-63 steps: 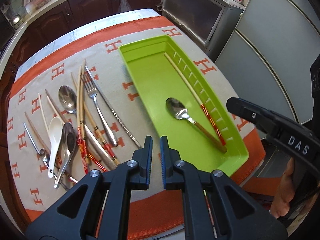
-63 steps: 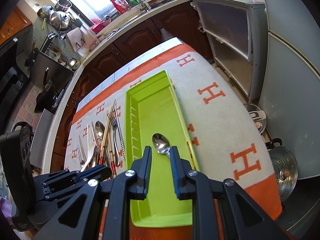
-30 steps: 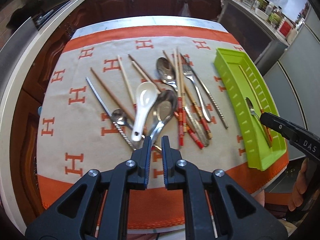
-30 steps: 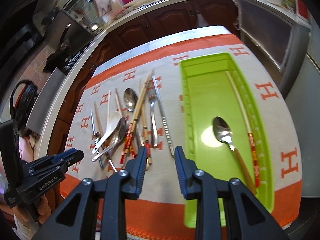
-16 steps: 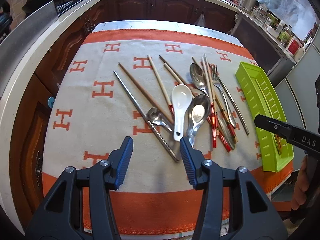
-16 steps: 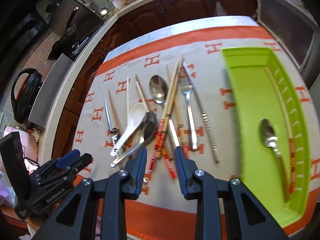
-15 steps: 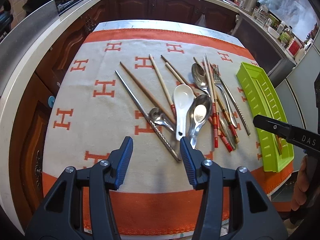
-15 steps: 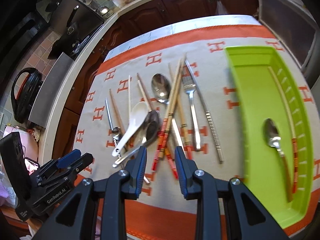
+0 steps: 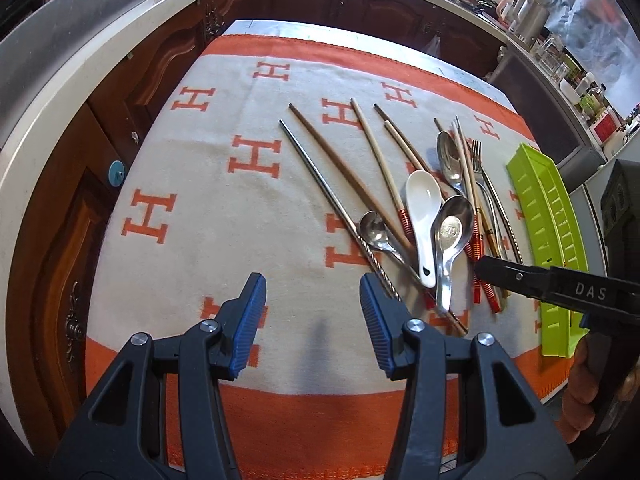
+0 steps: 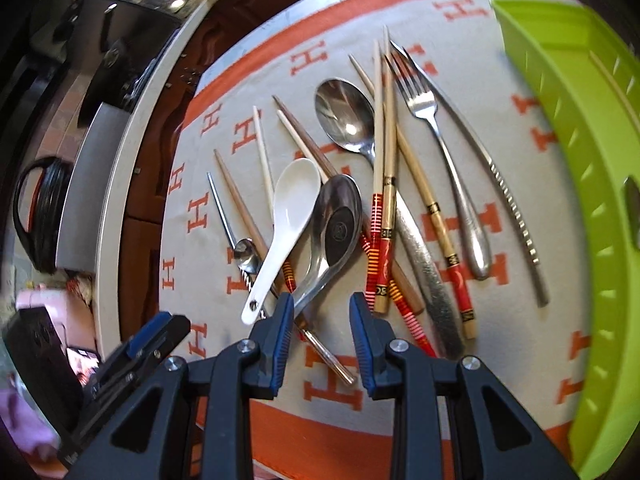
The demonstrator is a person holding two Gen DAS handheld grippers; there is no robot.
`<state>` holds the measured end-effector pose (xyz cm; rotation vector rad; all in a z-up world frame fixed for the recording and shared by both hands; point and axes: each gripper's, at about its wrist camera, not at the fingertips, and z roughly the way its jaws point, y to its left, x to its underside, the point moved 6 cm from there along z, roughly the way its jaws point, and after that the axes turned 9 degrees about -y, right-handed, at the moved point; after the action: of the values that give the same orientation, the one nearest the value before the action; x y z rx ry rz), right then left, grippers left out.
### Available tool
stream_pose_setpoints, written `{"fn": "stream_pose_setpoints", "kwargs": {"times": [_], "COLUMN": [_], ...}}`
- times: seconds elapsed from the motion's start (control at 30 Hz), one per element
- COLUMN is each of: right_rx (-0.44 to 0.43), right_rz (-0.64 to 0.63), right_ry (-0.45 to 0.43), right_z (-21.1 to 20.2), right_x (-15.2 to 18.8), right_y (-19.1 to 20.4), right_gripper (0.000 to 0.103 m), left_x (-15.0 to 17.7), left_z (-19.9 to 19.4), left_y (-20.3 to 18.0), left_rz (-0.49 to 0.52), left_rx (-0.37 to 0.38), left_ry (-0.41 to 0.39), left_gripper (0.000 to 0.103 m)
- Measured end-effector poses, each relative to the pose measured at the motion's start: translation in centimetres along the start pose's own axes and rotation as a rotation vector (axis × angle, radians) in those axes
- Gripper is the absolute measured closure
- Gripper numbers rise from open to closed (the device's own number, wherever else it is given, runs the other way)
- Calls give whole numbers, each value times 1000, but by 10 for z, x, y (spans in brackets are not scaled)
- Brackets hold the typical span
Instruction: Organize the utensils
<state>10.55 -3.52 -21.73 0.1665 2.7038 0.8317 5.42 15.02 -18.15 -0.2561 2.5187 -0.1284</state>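
Utensil heap (image 10: 360, 208): spoons, fork and chopsticks crossed on the bench cloth (image 9: 224, 208), beside the green tray (image 10: 580, 128).
Right claw (image 10: 322, 312): spread, empty, over the steel spoon's handle (image 10: 316, 280).
Left claw (image 9: 312, 312): spread, empty.
Risk: overlapping handles, so a pinch may drag neighbours.

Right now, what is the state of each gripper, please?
Left gripper: open, holding nothing; it has just been opening.
Right gripper: open, holding nothing.
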Motion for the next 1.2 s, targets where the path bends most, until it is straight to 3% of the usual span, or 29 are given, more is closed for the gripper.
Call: {"fn": "stream_pose_setpoints", "kwargs": {"times": [0.2,0.5,0.63,0.73,1.2], "right_rx": [-20,-32,-18,-20,14], "right_rz": [92,105,127,132,24], "right_ry": [27,0,1,-16,-84], "right_z": [16,23,27,25,8], "right_x": [-1,-5,-5,-6,-7], "right_y": [-5,3,-1,-5,-4], "right_gripper": [74,75,95,100,103], "left_x": [0,-3,-4,-5,-36], "left_z": [6,15,17,19,36], "left_y": [-1,-5,-5,-7,-35], "left_rz": [3,10,9,12,70], "left_rx": [10,22,26,30,76], "left_ry": [11,24,25,28,19], "left_gripper": [57,57,57,57,57]}}
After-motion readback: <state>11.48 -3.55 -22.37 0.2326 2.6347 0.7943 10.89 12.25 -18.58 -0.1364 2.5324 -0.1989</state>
